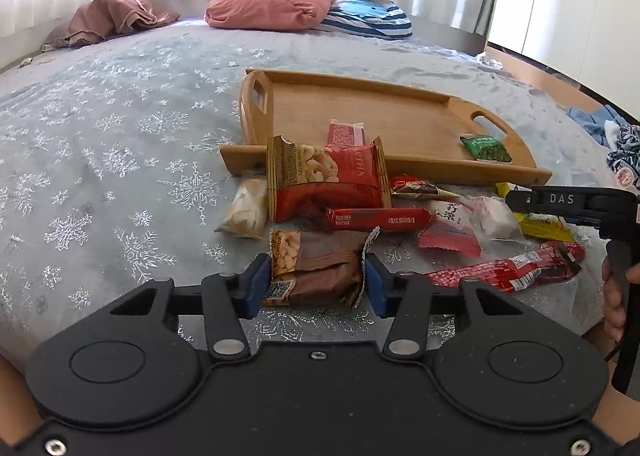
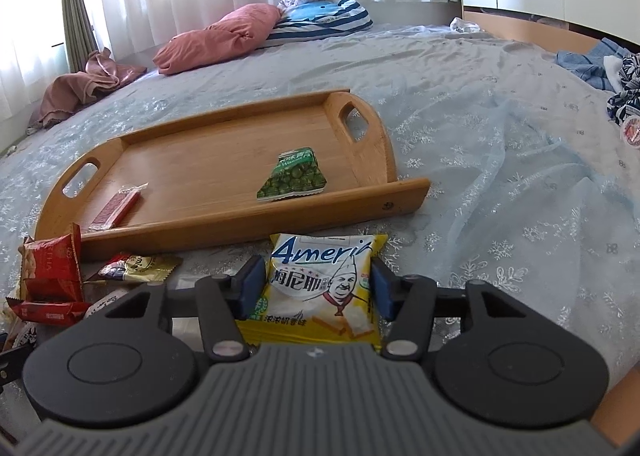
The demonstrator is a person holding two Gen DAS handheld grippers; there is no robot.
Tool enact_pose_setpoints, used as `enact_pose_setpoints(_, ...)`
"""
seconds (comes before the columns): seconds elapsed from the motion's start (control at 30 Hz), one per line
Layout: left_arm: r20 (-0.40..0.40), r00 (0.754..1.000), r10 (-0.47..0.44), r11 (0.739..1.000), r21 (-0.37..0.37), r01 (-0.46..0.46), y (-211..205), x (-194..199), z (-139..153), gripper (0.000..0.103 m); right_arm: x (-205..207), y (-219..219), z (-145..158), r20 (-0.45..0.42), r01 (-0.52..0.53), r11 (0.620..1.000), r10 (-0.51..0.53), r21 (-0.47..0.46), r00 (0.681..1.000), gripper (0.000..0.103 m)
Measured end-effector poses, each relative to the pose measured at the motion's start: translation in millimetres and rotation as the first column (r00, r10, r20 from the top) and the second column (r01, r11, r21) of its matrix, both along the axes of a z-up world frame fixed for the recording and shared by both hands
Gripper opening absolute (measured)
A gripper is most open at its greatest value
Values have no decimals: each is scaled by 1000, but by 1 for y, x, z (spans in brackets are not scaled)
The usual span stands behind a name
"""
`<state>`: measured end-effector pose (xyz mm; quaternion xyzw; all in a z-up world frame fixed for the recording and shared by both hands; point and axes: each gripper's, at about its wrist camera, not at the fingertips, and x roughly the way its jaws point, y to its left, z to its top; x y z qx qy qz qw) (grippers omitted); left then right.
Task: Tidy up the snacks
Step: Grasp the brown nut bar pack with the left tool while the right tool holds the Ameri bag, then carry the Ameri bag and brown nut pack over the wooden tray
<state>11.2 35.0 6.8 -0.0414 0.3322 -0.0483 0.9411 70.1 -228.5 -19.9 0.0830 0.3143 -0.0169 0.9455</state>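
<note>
Left wrist view: the left hand-held gripper (image 1: 316, 282) has its blue pads on either side of a brown foil nut packet with a peanut picture (image 1: 316, 268), pinching it by its edges where it rests on the pale blue snowflake-patterned bed cover (image 1: 120, 160). Beyond it lie the unsorted snacks: a red-and-gold cashew packet (image 1: 326, 176) leaning on the near rim of the rectangular bamboo tray with cut-out handles (image 1: 400, 112), a long red wafer bar (image 1: 378, 217), a cream-coloured wrapped biscuit (image 1: 246, 208) and a long red sausage stick (image 1: 508, 270).

Right wrist view: the right hand-held gripper (image 2: 316, 288) closes on a yellow-and-white snack bag printed with a chef figure (image 2: 320, 288), which lies on the bed cover just in front of the tray (image 2: 224, 224). Inside the tray rest a green pea packet (image 2: 294, 176) toward its right end and a slim red bar in clear wrap (image 2: 116, 208) toward its left end; they lie well apart, with bare wood between them.

Step in hand, as judged: both packets are gripped and the lift has not clearly begun; two snacks are already sorted and most remain on the bed. The next move calls for raising each packet clear of the tray's near rim, carrying it forward over the bare wood, and letting go there. The foil is soft and may crumple or slip.
</note>
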Motion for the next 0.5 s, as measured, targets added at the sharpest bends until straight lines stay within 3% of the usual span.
enact_pose_setpoints(0.5,74,997,-9,1000,-4,10,5,-10,34,46,-9,-9,17,30,14,1000,-14,-23,999,57)
